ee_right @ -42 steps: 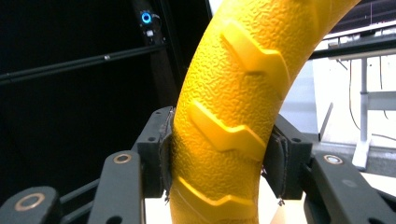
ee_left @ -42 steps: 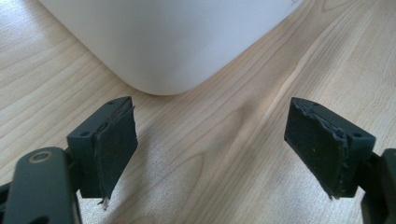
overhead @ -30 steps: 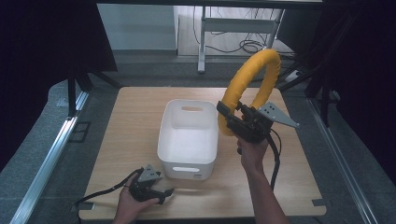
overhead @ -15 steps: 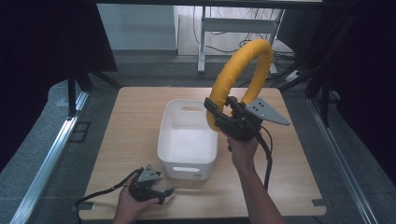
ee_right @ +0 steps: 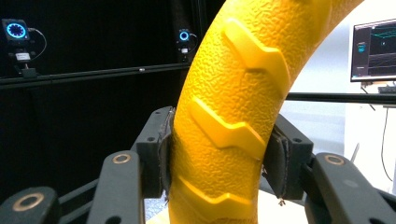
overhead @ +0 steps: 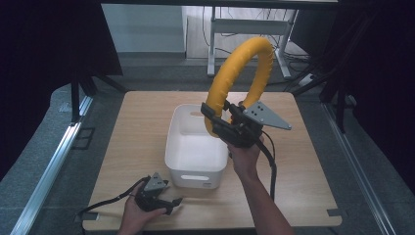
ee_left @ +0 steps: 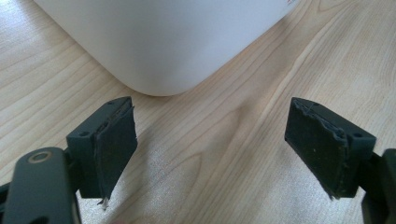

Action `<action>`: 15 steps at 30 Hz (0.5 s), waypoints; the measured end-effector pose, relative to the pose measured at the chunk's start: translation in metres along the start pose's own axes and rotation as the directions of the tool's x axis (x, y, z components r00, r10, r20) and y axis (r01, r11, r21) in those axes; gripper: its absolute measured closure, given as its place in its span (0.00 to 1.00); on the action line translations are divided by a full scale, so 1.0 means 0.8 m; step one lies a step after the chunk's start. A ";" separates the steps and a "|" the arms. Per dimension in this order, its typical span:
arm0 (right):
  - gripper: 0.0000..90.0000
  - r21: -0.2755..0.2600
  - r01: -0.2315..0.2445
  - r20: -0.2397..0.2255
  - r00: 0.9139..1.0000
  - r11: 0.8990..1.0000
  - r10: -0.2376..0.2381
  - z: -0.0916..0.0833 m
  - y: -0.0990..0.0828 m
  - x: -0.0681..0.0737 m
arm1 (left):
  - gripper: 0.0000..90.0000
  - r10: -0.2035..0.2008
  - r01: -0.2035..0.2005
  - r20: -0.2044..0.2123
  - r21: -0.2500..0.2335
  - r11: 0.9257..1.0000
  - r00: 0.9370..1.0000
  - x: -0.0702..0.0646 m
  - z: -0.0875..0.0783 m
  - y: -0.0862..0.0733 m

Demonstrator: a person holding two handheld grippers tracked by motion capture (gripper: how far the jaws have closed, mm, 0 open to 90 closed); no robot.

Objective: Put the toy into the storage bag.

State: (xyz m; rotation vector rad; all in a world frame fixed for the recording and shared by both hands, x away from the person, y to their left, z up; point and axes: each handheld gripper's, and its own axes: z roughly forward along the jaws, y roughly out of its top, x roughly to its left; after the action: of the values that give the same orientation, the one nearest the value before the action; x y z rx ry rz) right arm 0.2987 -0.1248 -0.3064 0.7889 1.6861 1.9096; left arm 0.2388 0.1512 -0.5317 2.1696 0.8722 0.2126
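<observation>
Now | yellow ring (ee_right: 229, 112) pinched between right gripper (ee_right: 224, 161) fingers | left gripper (ee_left: 229, 154) fingers spread

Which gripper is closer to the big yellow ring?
The right. The right gripper has its fingers clamped on the yellow ring, holding it above the white bin. The left gripper rests open on the table, in front of the bin.

Nothing here can be read. The monitor (ee_right: 373, 49) at the right edge of the right gripper view shows coloured lines and small marks, too tiny to make out. No label or brand stands on the yellow ring (ee_right: 233, 116) or the white bin (overhead: 195, 147).
</observation>
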 end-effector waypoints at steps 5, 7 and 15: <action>0.55 0.002 -0.002 -0.004 1.000 1.000 0.002 0.004 -0.001 0.003 | 0.19 0.000 0.000 0.001 0.000 1.000 1.000 0.000 0.000 0.000; 0.55 0.003 -0.007 -0.007 1.000 1.000 0.007 0.006 -0.002 0.005 | 0.19 -0.001 0.001 0.001 0.001 1.000 1.000 0.000 0.000 0.000; 0.55 0.005 -0.011 -0.022 1.000 1.000 0.012 0.015 -0.004 0.015 | 0.19 0.001 -0.001 0.002 0.001 1.000 1.000 0.000 0.000 0.000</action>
State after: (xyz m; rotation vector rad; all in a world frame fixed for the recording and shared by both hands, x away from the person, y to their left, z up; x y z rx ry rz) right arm 0.2980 -0.1078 -0.3075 0.7835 1.7035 1.9297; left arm 0.2388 0.1512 -0.5319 2.1706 0.8698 0.2106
